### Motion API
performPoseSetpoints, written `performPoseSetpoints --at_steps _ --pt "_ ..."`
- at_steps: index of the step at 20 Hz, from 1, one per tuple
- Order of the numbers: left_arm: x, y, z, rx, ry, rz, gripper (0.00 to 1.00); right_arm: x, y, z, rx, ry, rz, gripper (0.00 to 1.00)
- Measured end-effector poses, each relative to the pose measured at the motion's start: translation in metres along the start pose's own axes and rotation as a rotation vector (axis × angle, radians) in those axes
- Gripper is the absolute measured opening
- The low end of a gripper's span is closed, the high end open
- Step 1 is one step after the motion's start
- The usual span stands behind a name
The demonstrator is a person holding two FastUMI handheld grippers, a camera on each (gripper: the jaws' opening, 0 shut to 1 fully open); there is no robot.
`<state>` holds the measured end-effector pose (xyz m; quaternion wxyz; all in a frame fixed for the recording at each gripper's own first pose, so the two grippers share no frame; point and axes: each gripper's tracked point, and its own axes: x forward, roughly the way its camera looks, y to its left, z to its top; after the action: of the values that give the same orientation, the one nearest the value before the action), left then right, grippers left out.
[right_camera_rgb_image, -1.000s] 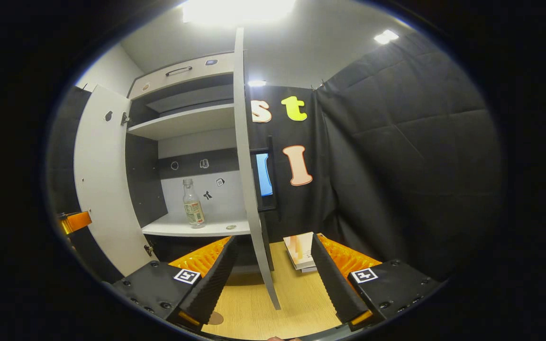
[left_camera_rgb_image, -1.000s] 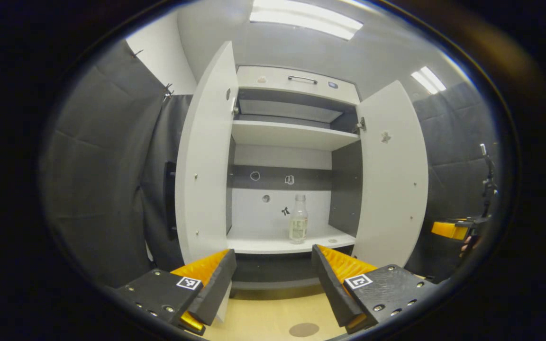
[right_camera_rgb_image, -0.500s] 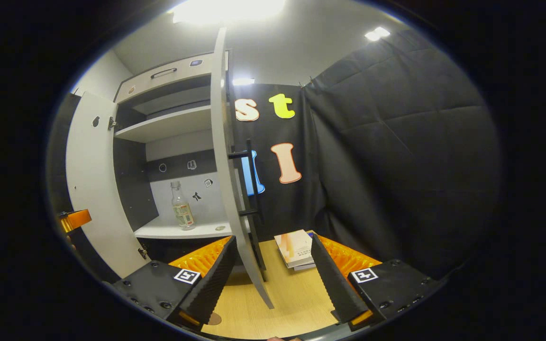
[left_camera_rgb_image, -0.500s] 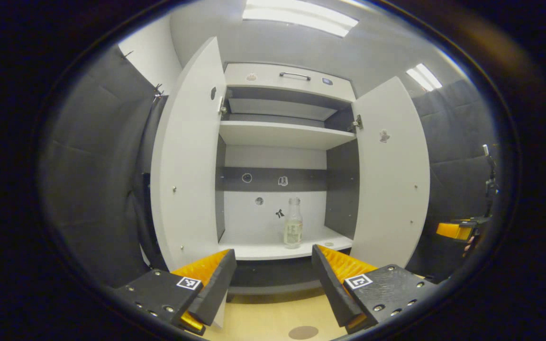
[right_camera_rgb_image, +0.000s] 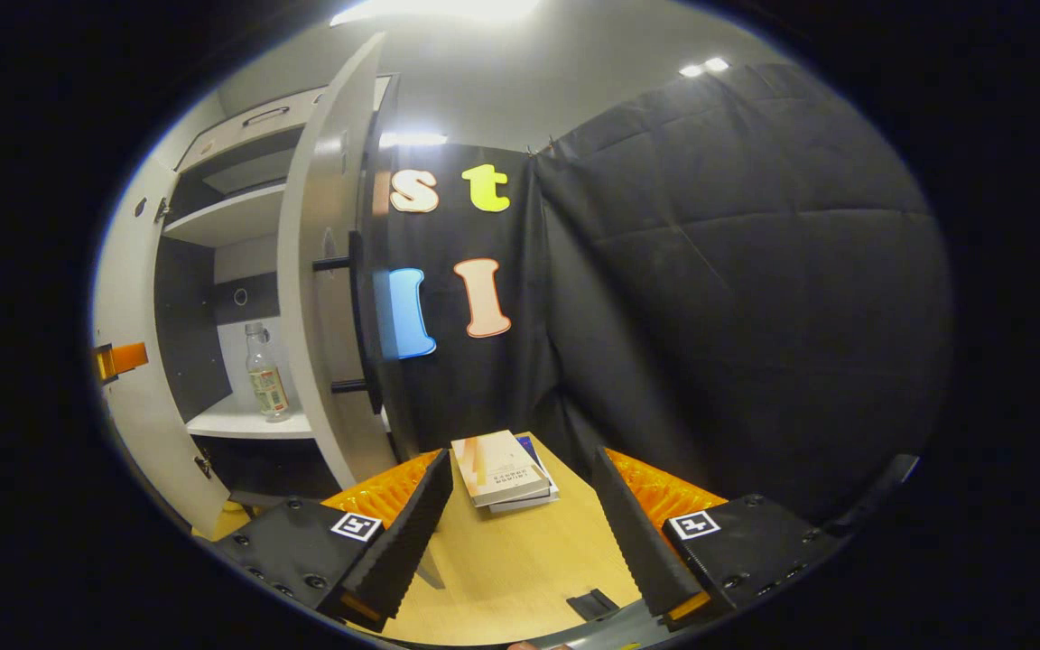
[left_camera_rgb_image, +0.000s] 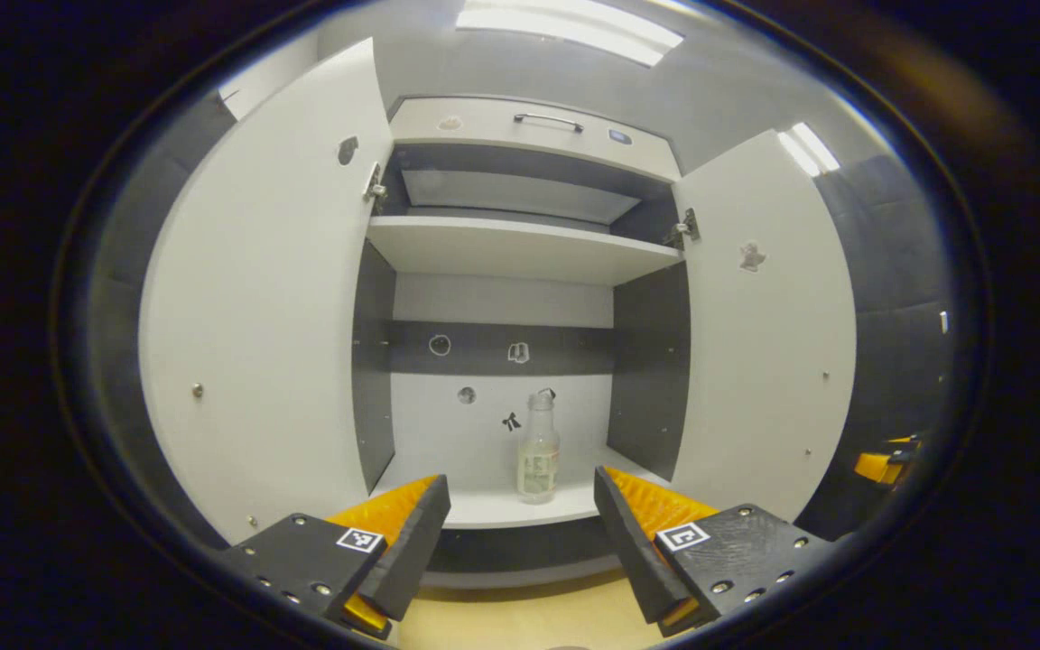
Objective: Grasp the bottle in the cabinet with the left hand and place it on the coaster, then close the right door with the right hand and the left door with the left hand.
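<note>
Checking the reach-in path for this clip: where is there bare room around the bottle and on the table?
The lower shelf is bare left of the bottle, up to the cabinet's side wall. The left gripper, open, faces that gap between both open doors. On the table, wood lies bare near the right gripper; the books crowd its far edge.
</note>
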<state>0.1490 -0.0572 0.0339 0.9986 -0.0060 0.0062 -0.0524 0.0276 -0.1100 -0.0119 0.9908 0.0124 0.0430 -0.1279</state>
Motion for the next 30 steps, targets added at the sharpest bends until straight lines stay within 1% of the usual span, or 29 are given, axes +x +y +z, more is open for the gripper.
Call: performPoseSetpoints --at_steps 4,8,11,13,17,21,22,23,24,25,26,27,29,30 --pt "0.046 -0.007 0.003 0.001 0.008 -0.013 0.94 0.021 -0.015 0.011 0.021 -0.029 -0.049 0.99" --pt "0.093 -0.011 0.002 -0.001 0.016 -0.031 0.94 0.044 -0.023 0.015 0.044 -0.036 -0.080 1.00" --pt "0.123 -0.018 -0.002 -0.004 0.026 -0.061 0.94 0.051 -0.031 0.017 0.046 -0.052 -0.112 0.99" --pt "0.141 -0.020 -0.004 0.006 0.030 -0.066 0.94 0.059 -0.036 0.018 0.053 -0.056 -0.133 0.99" --pt "0.172 -0.025 -0.012 0.017 0.037 -0.064 0.94 0.073 -0.050 0.017 0.070 -0.055 -0.179 0.99" --pt "0.196 -0.025 -0.019 0.030 0.035 -0.059 0.94 0.077 -0.067 0.011 0.068 -0.046 -0.221 0.99" --pt "0.202 -0.024 -0.019 0.037 0.036 -0.052 0.91 0.079 -0.070 0.010 0.069 -0.039 -0.227 0.99" --pt "0.207 -0.025 -0.022 0.045 0.036 -0.049 0.94 0.082 -0.071 0.009 0.073 -0.038 -0.231 0.99" --pt "0.213 -0.025 -0.022 0.050 0.035 -0.043 0.91 0.083 -0.072 0.010 0.075 -0.040 -0.235 1.00" --pt "0.217 -0.024 -0.024 0.049 0.034 -0.036 0.91 0.085 -0.073 0.011 0.075 -0.045 -0.239 0.99" --pt "0.223 -0.024 -0.027 0.047 0.036 -0.038 0.94 0.088 -0.073 0.011 0.074 -0.047 -0.241 1.00" --pt "0.226 -0.025 -0.030 0.048 0.042 -0.040 0.89 0.089 -0.073 0.010 0.072 -0.046 -0.239 1.00" --pt "0.237 -0.027 -0.034 0.062 0.049 -0.039 0.82 0.095 -0.071 0.009 0.066 -0.042 -0.232 1.00" --pt "0.242 -0.028 -0.036 0.069 0.049 -0.039 0.75 0.097 -0.071 0.008 0.064 -0.036 -0.231 1.00"
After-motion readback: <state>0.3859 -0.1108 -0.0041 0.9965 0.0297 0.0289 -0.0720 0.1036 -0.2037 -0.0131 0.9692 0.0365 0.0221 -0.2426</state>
